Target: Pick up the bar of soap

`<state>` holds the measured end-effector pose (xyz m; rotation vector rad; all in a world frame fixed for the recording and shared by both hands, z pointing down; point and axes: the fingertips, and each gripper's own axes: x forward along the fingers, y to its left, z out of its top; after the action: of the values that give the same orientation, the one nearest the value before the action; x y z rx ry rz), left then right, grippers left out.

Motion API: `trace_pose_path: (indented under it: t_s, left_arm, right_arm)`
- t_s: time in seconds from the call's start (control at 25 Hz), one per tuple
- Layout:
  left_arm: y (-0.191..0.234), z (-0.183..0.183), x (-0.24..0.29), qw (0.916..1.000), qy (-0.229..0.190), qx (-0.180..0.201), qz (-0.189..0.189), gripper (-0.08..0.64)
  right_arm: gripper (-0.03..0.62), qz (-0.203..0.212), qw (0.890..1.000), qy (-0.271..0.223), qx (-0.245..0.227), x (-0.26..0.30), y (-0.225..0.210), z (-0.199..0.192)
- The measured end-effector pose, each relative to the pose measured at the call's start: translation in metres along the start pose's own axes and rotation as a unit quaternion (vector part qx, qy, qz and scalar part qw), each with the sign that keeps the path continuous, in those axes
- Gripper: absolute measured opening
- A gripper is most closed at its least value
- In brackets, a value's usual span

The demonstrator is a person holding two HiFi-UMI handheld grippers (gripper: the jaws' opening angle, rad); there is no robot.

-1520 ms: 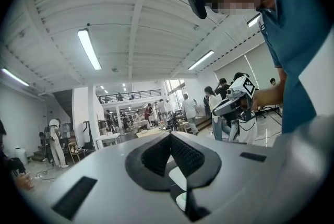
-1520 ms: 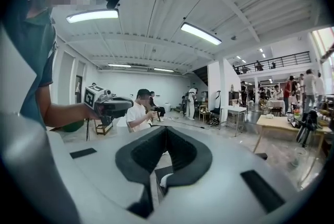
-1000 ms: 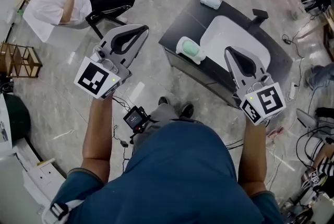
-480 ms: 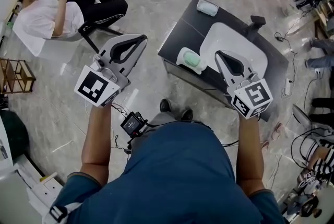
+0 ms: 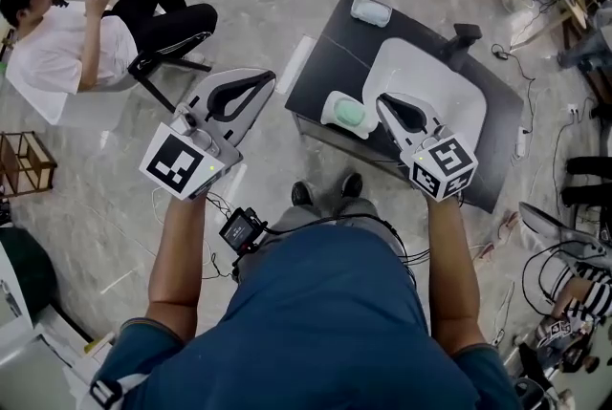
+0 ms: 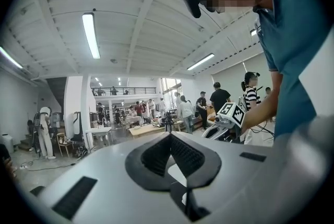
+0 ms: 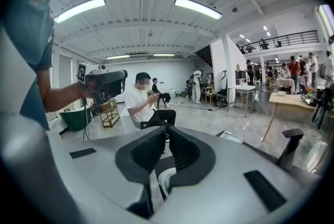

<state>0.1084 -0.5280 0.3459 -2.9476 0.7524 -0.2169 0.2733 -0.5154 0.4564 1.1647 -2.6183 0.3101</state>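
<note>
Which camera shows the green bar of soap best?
The head view: the bar of soap lies in plain sight in its white dish on the dark table. Neither the left nor the right gripper view shows the green soap; both look out across the room.

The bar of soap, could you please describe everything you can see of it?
The bar of soap is a pale green, rounded oblong lying flat in a white dish at the near left edge of the dark table, beside the white basin. The right gripper hovers close to its right, apparently not touching it.
</note>
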Motion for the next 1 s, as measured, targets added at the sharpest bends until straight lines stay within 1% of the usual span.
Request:
trace_pose_path:
  t_s: [0.16,0.32,0.44,0.76,1.0]
  left_arm:
    - [0.001,-0.002,0.009,1.0,0.006,-0.002,-0.001,0.002]
    - [0.002,-0.006,0.011,0.9998,0.014,-0.01,0.003,0.002]
    - [0.005,-0.011,0.014,0.9996,0.021,-0.015,0.007,0.002]
    - [0.012,-0.019,0.024,0.9991,0.03,-0.026,0.011,0.002]
    - [0.016,-0.025,0.025,0.9986,0.037,-0.033,0.015,0.002]
  right_arm:
    - [0.017,0.015,1.0,0.023,0.009,0.014,-0.007,-0.028]
    - [0.024,0.04,0.998,0.054,0.0,0.032,-0.008,-0.054]
    - [0.083,0.058,0.995,0.077,-0.004,0.046,-0.007,-0.071]
    - [0.153,0.092,0.986,0.136,-0.018,0.075,-0.01,-0.116]
    - [0.194,0.12,0.974,0.183,-0.049,0.088,-0.007,-0.15]
